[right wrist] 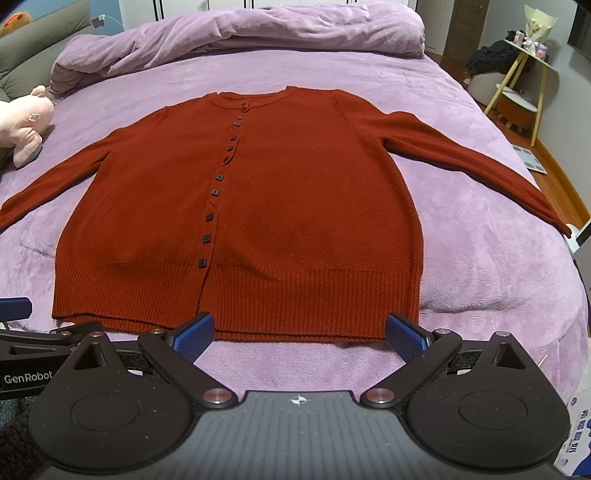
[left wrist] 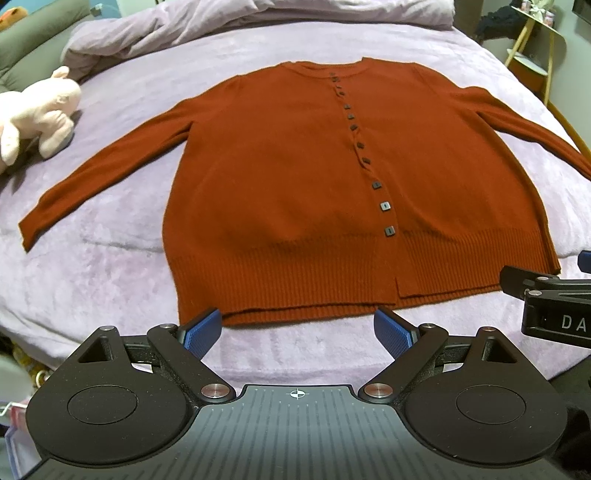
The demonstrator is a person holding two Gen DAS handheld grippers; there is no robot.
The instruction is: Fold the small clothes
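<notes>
The cardigan point(left wrist: 295, 177) is rust red, with dark square buttons point(left wrist: 376, 184) and a ribbed hem. The bed point(left wrist: 110, 266) cover is lilac. The plush toy point(left wrist: 40, 110) near its left edge is pale pink. The tongs' pads point(left wrist: 202, 332) are blue.

Home bedroom — bed point(right wrist: 480, 258) under purple blanket, bunched duvet point(right wrist: 240, 33) upper frame, pink plush toy point(right wrist: 26, 122) far left.
</notes>
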